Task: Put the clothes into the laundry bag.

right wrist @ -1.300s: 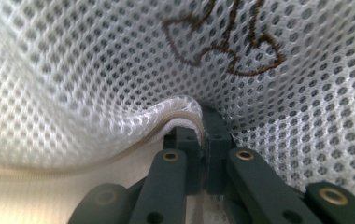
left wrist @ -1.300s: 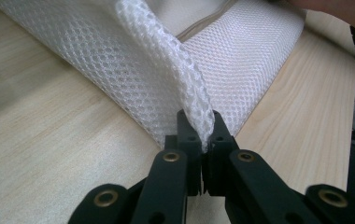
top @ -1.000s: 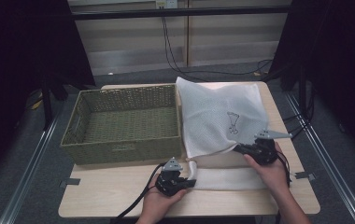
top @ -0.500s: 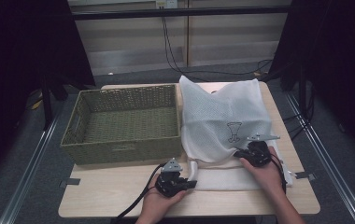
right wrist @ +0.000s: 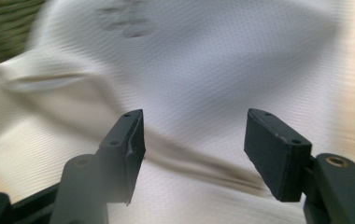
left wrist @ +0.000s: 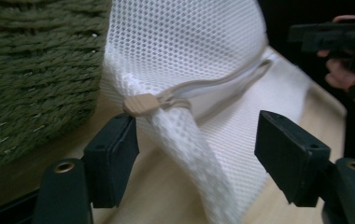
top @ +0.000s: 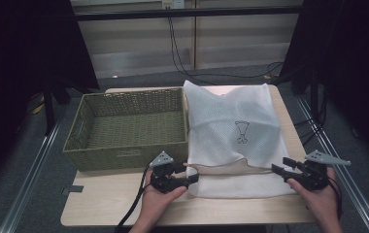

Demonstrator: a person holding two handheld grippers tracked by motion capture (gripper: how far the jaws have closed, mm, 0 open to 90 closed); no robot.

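A white mesh bag point(top: 231, 121) with a small dark print lies on the table, right of the green wicker basket point(top: 124, 154). Its beige zipper point(top: 221, 169) runs along the near side. My left gripper point(top: 192, 174) sits at the bag's near left corner. Its jaws have just been opening, and they stand open point(left wrist: 196, 135) around a fold of mesh with the beige zipper tab point(left wrist: 140, 103) close to one pad, unpressed. My right gripper point(top: 280, 166) is at the bag's near right edge. Its jaws have also just been opening, and nothing is between them point(right wrist: 194, 126) above the mesh point(right wrist: 203, 60).
The woven basket point(left wrist: 31, 70) has nothing in it and sits close beside the left gripper. Bare wooden table point(top: 105, 204) runs along the near edge. Cables hang behind the table, and dark curtains stand at both sides.
Both grippers' jaws have opened and let go of the bag. The right hand has moved right, out to the bag's edge. The bag's near edge has settled flat.
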